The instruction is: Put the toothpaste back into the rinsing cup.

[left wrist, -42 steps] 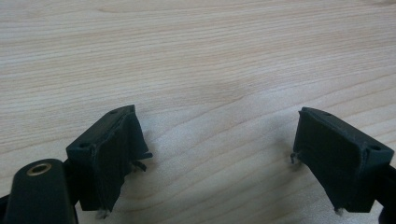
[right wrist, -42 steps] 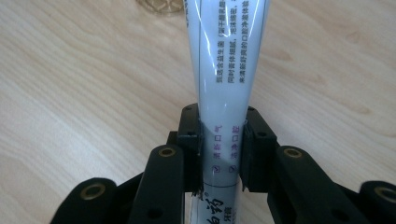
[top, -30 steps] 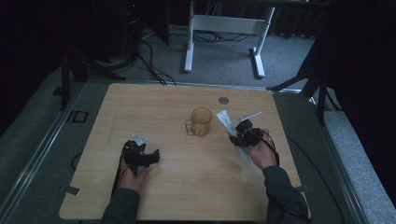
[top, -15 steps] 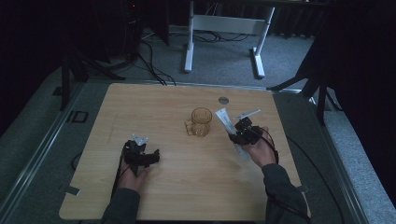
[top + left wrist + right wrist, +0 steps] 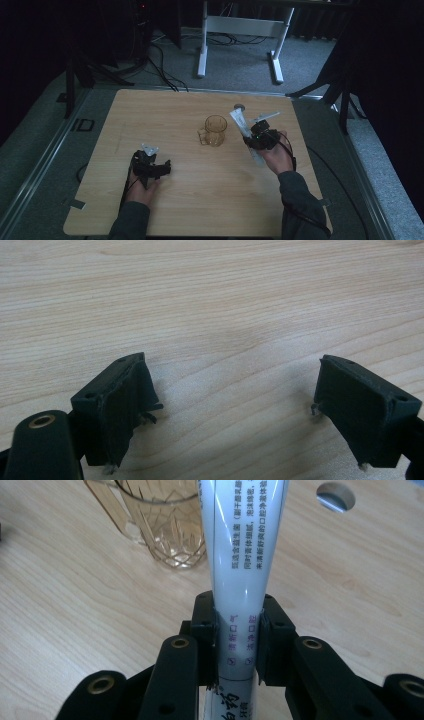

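Looking down from the high view, a pale wooden tabletop (image 5: 165,115) carries an amber faceted glass mug (image 5: 215,131) near its middle, with a small round hole (image 5: 239,106) in the wood just beyond it toward the far edge. The person's left hand (image 5: 142,187) rests on the near left part of the tabletop holding the left tongs (image 5: 161,167), which lie low over the wood well apart from the mug, a cable trailing back along the forearm. The right hand (image 5: 278,159) holds the right tongs (image 5: 252,136) to the right of the mug, and a white tube (image 5: 240,122) slants up and away from them toward the far edge, its upper end near the hole; a grey plate sits on top of these tongs. Beyond the tabletop, a white table frame (image 5: 240,30) stands on grey carpet with dark cables lying around it. In the left gripper view, the left tongs (image 5: 230,405) stand wide apart over bare wood grain, with nothing between the two black jaws. In the right gripper view, the right tongs (image 5: 239,635) are clamped on the white tube (image 5: 244,545), which bears small printed characters and runs up out of the top of the frame; the glass mug (image 5: 160,525) stands behind it to the left, close by, and the round hole (image 5: 336,496) shows at the upper right.
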The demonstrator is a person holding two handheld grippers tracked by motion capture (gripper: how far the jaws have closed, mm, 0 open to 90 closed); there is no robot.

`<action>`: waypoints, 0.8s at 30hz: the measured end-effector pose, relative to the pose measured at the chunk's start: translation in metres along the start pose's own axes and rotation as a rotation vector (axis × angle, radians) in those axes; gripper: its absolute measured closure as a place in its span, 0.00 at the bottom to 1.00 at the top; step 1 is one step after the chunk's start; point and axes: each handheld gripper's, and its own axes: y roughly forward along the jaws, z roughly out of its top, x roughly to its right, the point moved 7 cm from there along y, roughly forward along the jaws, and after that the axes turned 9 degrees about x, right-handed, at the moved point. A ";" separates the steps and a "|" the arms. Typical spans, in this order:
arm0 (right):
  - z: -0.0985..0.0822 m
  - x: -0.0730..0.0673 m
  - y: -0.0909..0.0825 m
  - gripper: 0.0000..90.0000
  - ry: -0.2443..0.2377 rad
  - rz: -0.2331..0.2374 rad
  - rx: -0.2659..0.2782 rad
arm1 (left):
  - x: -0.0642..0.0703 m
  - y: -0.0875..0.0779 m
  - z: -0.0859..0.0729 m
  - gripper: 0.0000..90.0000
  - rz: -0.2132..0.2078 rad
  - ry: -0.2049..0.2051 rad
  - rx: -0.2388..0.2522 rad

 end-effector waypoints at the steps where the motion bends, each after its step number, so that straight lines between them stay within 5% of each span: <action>1: 0.002 0.000 0.000 0.83 0.000 -0.001 0.007 | 0.000 0.000 0.000 0.16 0.000 0.001 0.000; 24: 0.038 -0.008 -0.006 0.83 0.006 0.011 0.126 | 0.000 0.000 0.000 0.16 0.000 -0.001 0.000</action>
